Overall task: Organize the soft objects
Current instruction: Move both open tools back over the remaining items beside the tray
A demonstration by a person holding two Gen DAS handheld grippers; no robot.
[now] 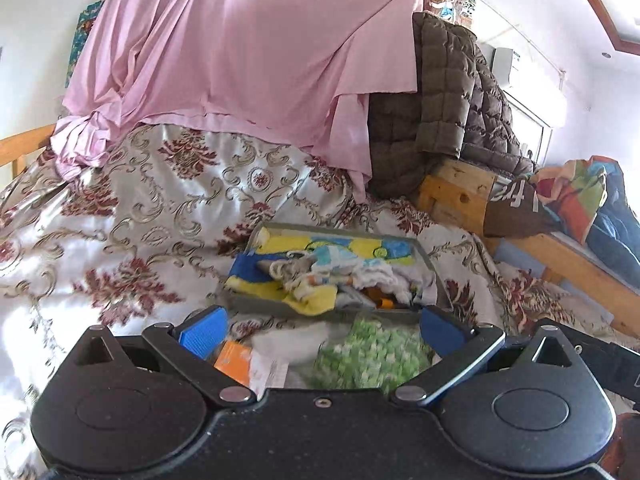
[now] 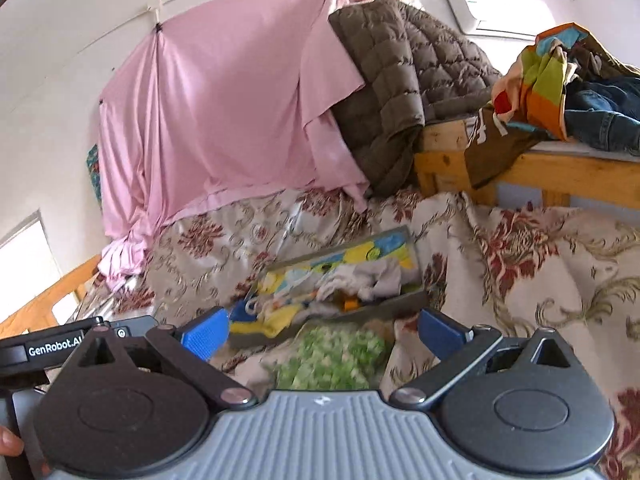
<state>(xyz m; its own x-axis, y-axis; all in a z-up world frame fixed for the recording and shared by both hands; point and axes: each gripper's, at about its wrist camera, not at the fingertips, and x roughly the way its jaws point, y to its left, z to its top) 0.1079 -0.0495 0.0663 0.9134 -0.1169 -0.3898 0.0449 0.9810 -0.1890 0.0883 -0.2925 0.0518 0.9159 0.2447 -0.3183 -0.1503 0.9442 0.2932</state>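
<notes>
"GenRobot.AI" lettering (image 2: 54, 350) on left gripper (image 2: 60, 344), beside green cloth (image 2: 332, 356)

Green-white cloth (image 1: 368, 354) lies crumpled beside cloth-filled grey tray (image 1: 340, 234).

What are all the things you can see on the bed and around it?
bedspread: one, cream with red flowers, covers the bed
tray: one, grey, on the bedspread, full of small cloths
small cloths: several, yellow, blue, white, heaped in the tray
green cloth: one, green and white, on the bedspread in front of the tray
orange item: one, left of the green cloth
pink sheet: one, hanging behind the bed
quilted blanket: one, brown, right of the sheet
clothes: a colourful pile, on the wooden bench
left hand-held gripper: blue pads, open
right hand-held gripper: blue pads, open
</notes>
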